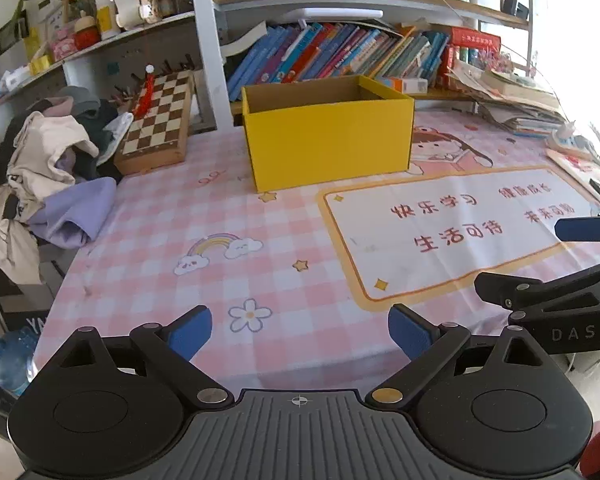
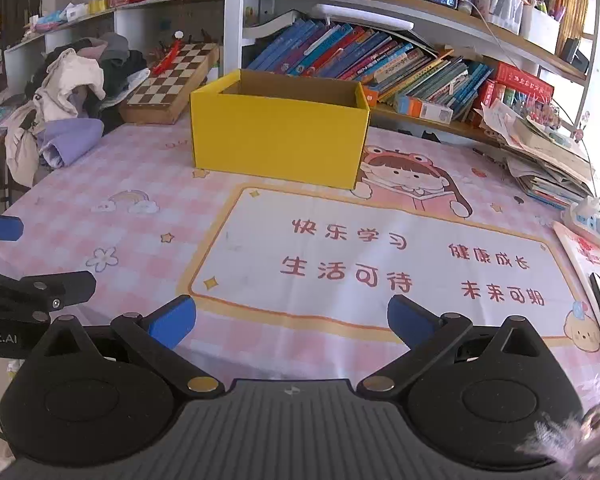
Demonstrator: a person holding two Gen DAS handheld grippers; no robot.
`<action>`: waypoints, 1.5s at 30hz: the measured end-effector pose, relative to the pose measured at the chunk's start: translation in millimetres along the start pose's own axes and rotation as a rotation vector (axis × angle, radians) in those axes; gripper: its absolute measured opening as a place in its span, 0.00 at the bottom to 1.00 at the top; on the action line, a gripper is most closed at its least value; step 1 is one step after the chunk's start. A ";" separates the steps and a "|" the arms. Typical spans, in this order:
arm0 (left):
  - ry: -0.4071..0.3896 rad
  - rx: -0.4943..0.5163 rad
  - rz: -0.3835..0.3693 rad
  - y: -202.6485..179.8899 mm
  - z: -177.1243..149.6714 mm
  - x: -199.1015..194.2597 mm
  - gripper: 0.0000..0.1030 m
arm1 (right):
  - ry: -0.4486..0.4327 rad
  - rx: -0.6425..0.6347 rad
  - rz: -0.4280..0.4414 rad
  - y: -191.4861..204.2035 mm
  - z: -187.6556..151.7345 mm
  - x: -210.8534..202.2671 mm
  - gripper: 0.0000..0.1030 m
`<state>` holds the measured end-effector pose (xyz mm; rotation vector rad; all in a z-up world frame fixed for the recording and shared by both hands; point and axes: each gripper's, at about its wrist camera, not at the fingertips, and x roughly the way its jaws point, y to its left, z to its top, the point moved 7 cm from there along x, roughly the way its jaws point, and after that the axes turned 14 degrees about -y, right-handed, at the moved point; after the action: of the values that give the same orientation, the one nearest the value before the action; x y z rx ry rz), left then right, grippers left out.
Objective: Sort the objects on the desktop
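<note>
Both my left claw (image 1: pixel 300 334) and right claw (image 2: pixel 292 322) hang spread and empty above the pink checked tablecloth (image 1: pixel 148 240), facing the open yellow cardboard box (image 1: pixel 328 136) (its inside hidden), so whether sorting is ahead or finished, I cannot tell.

I'm looking into a child's study corner at home: the tabletop (image 2: pixel 148 168) wears a pink checked cartoon mat, shelves behind hold rows of children's books (image 2: pixel 380 64), a chessboard (image 2: pixel 172 80) leans beside a heap of clothes (image 2: pixel 72 92), and pen holders (image 2: pixel 512 4) crowd the upper shelf.
</note>
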<state>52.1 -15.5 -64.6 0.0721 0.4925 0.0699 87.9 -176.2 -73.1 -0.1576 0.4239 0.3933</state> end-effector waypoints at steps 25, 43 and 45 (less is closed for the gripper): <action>0.021 0.000 -0.021 0.2 -4.3 -0.3 0.97 | 0.029 0.011 -0.029 1.6 -2.0 -4.4 1.00; 0.026 -0.023 -0.022 2.9 -5.3 0.3 0.98 | 0.035 0.005 -0.029 3.3 -2.4 -1.8 1.00; 0.025 -0.023 -0.021 3.0 -5.3 0.4 0.98 | 0.036 0.004 -0.028 3.5 -2.3 -1.4 1.00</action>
<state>49.8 -12.2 -69.2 0.0437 0.5177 0.0555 84.5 -174.0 -74.9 -0.1668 0.4570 0.3629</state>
